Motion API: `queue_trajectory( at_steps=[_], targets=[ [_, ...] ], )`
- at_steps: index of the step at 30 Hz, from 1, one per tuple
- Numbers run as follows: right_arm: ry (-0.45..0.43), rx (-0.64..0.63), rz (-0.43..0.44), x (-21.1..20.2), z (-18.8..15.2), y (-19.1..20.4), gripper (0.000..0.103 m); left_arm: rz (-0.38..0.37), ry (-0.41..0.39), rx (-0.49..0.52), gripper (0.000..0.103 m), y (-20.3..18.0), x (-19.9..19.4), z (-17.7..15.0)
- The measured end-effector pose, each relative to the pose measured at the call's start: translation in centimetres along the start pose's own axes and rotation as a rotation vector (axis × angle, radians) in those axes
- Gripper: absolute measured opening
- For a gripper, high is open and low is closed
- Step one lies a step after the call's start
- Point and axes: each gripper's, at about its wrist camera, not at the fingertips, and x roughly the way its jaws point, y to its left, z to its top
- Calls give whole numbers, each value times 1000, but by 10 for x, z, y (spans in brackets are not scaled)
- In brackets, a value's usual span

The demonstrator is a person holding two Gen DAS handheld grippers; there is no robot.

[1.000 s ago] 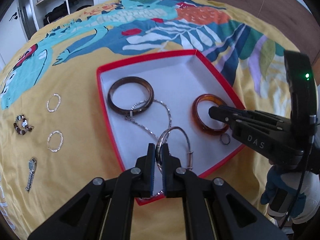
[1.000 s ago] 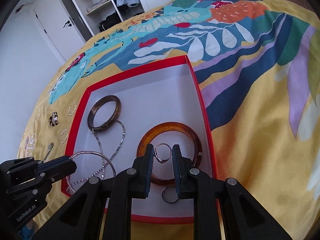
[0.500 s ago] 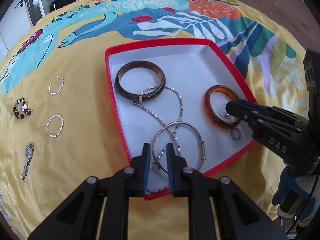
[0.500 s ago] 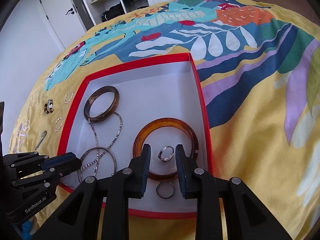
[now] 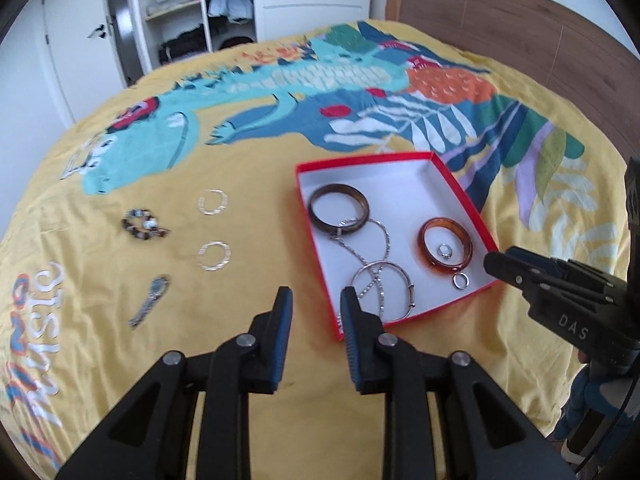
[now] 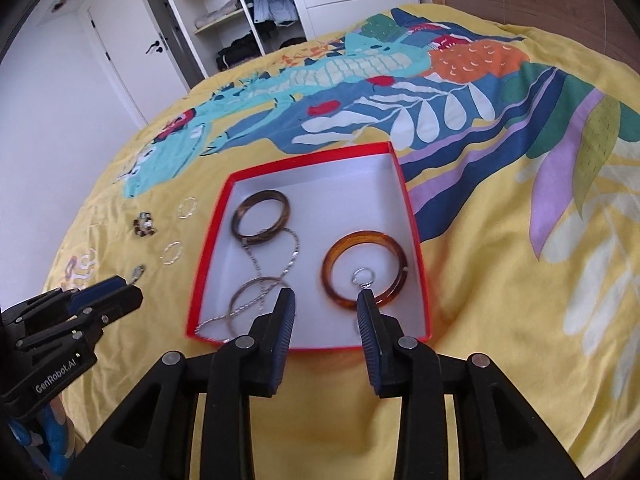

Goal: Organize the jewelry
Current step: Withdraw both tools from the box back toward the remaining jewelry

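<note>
Two grippers hang over the bed, both with jaws spread wide and nothing between them. The left gripper hovers at the near left corner of the red box, and the right gripper sits above the box's near edge. Inside on the white floor lie a dark brown bangle, an amber bangle with a small ring inside its circle, a second ring just beside it, a thin silver bangle and a silver chain looping under the dark bangle and across the silver one.

Left of the box, loose on the cover, are two silver hoops, a beaded bracelet and a small watch, all well apart from the box.

The yellow bedspread carries a big teal and blue print. Beyond it stand an open wardrobe with folded clothes, a white door and a wooden headboard.
</note>
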Motion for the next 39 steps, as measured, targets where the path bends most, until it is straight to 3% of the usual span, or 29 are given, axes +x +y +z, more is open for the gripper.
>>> queue_trajectory(
  at_steps=[8, 12, 14, 22, 30, 39],
  targets=[
    [-49, -51, 72, -44, -11, 43, 44, 83, -60, -61, 23, 38, -61, -26],
    [-72, -90, 116, -62, -17, 70, 45, 124, -84, -77, 25, 56, -85, -39],
    [-75, -106, 141, -67, -21, 83, 45, 139, -101, -90, 32, 65, -97, -46],
    [-61, -190, 206, -79, -43, 135, 45, 176, -145, -130, 34, 96, -133, -71],
    [-38, -259, 247, -79, -58, 175, 50, 211, -166, -186, 40, 126, -148, -84],
    [-8, -299, 279, -63, -62, 202, 49, 242, -141, -234, 41, 154, -138, -90]
  ],
)
